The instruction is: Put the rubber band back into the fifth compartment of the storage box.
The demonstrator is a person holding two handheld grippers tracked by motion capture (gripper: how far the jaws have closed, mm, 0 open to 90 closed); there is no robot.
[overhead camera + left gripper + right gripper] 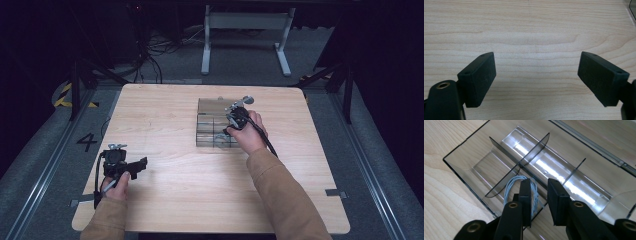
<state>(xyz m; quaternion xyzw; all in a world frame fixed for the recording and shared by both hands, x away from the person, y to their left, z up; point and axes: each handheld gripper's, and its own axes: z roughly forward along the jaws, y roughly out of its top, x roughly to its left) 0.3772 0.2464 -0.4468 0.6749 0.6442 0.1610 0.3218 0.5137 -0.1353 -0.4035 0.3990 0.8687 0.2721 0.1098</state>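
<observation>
R gripper (537, 195) over divided clear organizer box (469, 167)
Jaws apart, released; coiled pale wire (510, 187) lies in near-edge compartment. L gripper (536, 77) released, bare desk (529, 30) around.

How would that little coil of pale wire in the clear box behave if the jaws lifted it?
The coil of pale wire looks thin and loosely looped, so it would probably flop and sag rather than hold its shape. It seems very light. Its loose strands might snag on the dark dividers of the clear box, or slip from a shallow pinch.
</observation>
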